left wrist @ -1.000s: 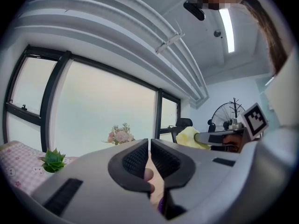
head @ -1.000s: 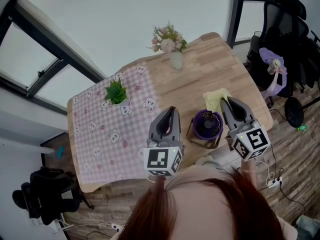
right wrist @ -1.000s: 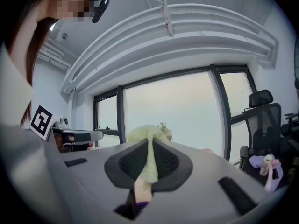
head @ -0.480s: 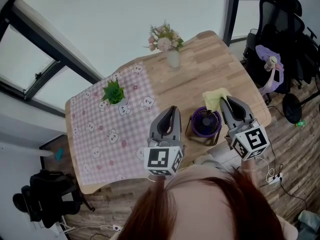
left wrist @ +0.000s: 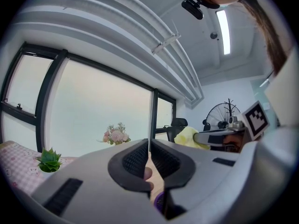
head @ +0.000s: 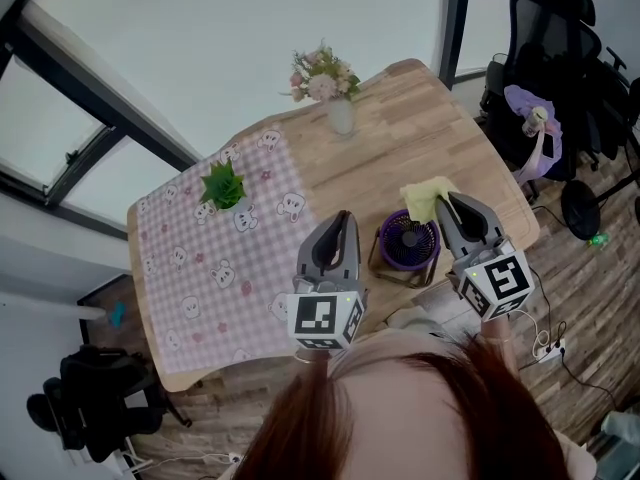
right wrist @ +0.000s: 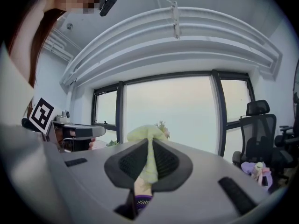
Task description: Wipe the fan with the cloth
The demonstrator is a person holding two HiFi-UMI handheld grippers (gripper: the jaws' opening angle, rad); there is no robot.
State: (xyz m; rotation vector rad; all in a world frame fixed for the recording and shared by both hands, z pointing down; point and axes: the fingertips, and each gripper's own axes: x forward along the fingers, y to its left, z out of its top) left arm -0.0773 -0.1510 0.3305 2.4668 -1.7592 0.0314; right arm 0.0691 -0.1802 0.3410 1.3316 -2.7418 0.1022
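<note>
Early stage, I'd say. Pickup's done: right tool (right wrist: pixel 148 160) is clamped on the yellow cloth (right wrist: pixel 147 133). The left tool (left wrist: pixel 148 158) is clenched w/ nothing in it. The purple fan (head: pixel 408 240) stands on the wooden tabletop (head: pixel 400 138) near its front edge, between both tools. Cloth sits just past the fan's top; can't tell if touching. Wiping prob. not begun, so whole fan left.

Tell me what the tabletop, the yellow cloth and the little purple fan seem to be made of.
Long pale tabletop: matte wood, plank seams show. Pale yellow cloth: soft fabric, bunched limply. Small round purple fan: probably plastic, grille visible, finish unclear.
</note>
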